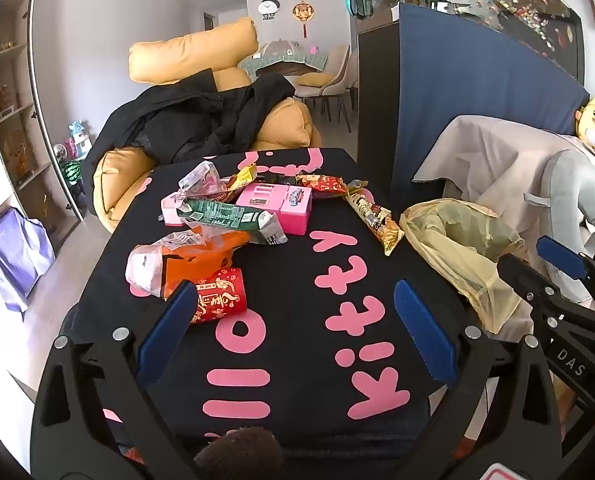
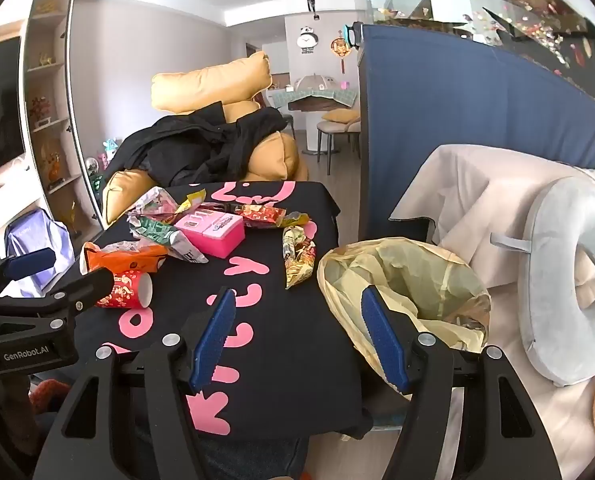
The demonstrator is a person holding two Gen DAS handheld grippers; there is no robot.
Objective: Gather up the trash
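Trash lies on a table under a black cloth with pink letters [image 1: 297, 264]: a red paper cup [image 1: 221, 294] on its side, an orange wrapper [image 1: 195, 258], a green-and-white packet [image 1: 233, 218], a pink box [image 1: 275, 204] and a long snack wrapper [image 1: 379, 220]. An open yellow bag [image 1: 457, 248] hangs at the table's right edge. My left gripper [image 1: 293, 314] stands open above the cloth, its left pad beside the cup, nothing between the pads. My right gripper [image 2: 297, 326] is open too, over the table's right edge beside the yellow bag [image 2: 405, 280]. The cup [image 2: 127, 290] shows at the left there.
A yellow sofa with black clothing [image 1: 201, 120] stands behind the table. A blue screen [image 1: 477, 112] and a chair under beige cloth [image 1: 493, 160] with a grey neck pillow [image 2: 569, 276] are to the right. A purple bag [image 1: 13, 256] sits on the floor at left.
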